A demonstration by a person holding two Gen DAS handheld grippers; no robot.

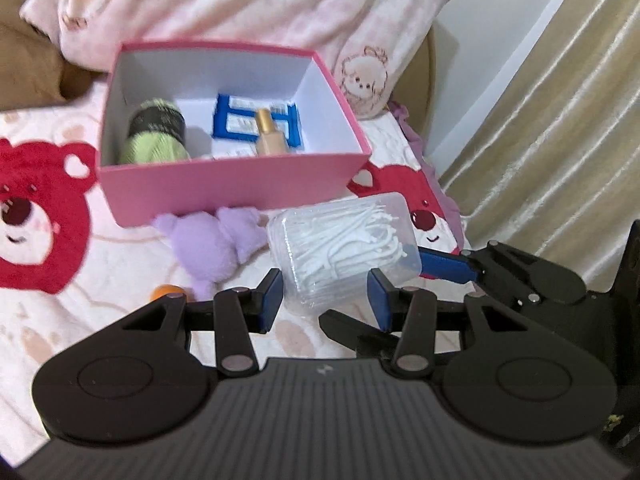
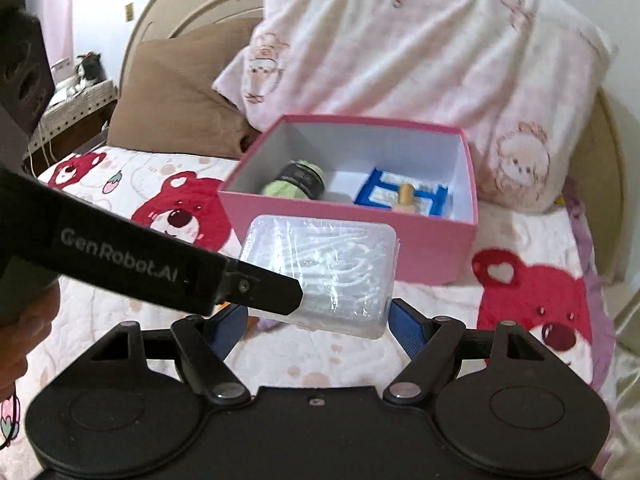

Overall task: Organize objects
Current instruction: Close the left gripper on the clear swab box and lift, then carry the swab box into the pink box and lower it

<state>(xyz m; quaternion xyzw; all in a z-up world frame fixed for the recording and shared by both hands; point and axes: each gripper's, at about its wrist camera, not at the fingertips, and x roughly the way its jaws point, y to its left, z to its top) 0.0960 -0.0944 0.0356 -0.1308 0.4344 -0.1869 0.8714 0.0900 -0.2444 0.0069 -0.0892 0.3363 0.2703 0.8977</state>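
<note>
A clear plastic case of white floss picks (image 1: 344,244) is held up in front of the pink box (image 1: 224,184). My left gripper (image 1: 326,300) is shut on the case's near end. My right gripper (image 2: 320,320) also grips the case (image 2: 324,272); its blue finger (image 1: 448,266) touches the case's right side in the left wrist view. The pink box (image 2: 432,248) holds a green yarn ball (image 1: 158,132), a blue-framed packet (image 1: 240,122) and a gold-capped bottle (image 1: 270,134).
A purple plush toy (image 1: 212,240) and a small orange object (image 1: 166,292) lie on the bear-print bedspread (image 1: 44,208) before the box. A pink pillow (image 2: 400,48) and a brown pillow (image 2: 172,92) lean behind it. A curtain (image 1: 552,120) hangs at right.
</note>
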